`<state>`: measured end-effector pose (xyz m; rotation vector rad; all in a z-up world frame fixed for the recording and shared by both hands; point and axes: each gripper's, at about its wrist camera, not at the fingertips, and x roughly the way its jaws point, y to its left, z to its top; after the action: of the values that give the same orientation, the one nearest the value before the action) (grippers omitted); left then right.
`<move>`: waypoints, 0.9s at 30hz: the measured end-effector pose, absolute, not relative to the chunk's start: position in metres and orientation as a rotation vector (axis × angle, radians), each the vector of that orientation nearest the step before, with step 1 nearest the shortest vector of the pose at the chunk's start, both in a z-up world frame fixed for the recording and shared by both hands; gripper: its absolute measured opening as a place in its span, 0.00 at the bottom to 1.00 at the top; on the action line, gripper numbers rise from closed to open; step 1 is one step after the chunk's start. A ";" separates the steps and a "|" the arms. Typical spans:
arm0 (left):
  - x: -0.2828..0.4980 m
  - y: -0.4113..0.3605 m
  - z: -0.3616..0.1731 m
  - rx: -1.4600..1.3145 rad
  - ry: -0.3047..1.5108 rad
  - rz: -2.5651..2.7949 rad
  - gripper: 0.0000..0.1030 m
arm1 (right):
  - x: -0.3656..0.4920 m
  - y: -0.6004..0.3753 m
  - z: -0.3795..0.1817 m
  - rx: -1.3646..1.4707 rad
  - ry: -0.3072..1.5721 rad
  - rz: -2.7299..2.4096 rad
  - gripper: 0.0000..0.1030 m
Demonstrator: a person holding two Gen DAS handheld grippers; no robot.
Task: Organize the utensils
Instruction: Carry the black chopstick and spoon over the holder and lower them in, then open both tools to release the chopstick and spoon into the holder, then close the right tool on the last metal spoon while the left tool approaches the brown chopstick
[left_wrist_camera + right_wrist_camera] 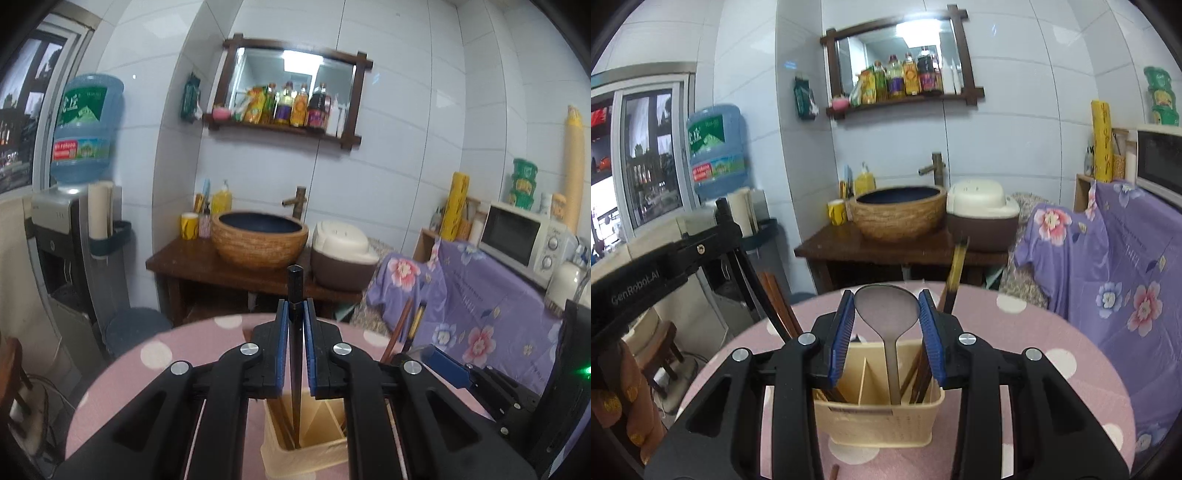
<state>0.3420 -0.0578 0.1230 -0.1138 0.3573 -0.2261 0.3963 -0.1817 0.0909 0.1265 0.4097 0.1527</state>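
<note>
A beige divided utensil holder [306, 454] [879, 421] stands on a pink polka-dot table [166, 354] [1015, 332]. My left gripper [295, 306] is shut on a dark chopstick [294, 284] that stands upright with its lower end in the holder's left compartment. My right gripper [886, 299] is shut on the bowl of a metal spoon [886, 314], whose handle runs down into the middle compartment. Brown chopsticks [919, 373] lean in the right compartment, and a yellow-and-dark pair [955, 273] sticks up behind. The left gripper's body [665, 258] shows at the left edge of the right wrist view.
Beyond the table stands a wooden washstand [207, 269] with a woven basin [258, 236] and a rice cooker [343, 254]. A water dispenser [62, 236] is at the left, a purple floral cloth [480, 295] under a microwave [524, 232] at the right. A stool [661, 350] stands low at the left.
</note>
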 end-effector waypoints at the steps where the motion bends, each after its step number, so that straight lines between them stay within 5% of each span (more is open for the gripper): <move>1: 0.342 -0.058 0.115 -0.113 0.371 -0.226 0.09 | 0.398 -0.182 0.081 0.134 0.428 0.153 0.35; 13: 0.346 -0.052 0.077 -0.134 0.446 -0.217 0.12 | 0.399 -0.181 0.038 0.125 0.475 0.147 0.37; 16: 0.330 -0.042 0.082 -0.168 0.425 -0.235 0.51 | 0.390 -0.182 0.042 0.105 0.441 0.141 0.46; 22: 0.283 -0.015 0.071 -0.177 0.462 -0.215 0.73 | 0.353 -0.187 0.040 0.072 0.473 0.140 0.51; 27: 0.253 0.001 0.019 -0.175 0.615 -0.205 0.75 | 0.312 -0.171 0.004 -0.014 0.608 0.227 0.51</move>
<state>0.2526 0.0015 0.0190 -0.1749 0.6150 -0.2049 0.3121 -0.1709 0.0037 -0.0140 0.6080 0.2270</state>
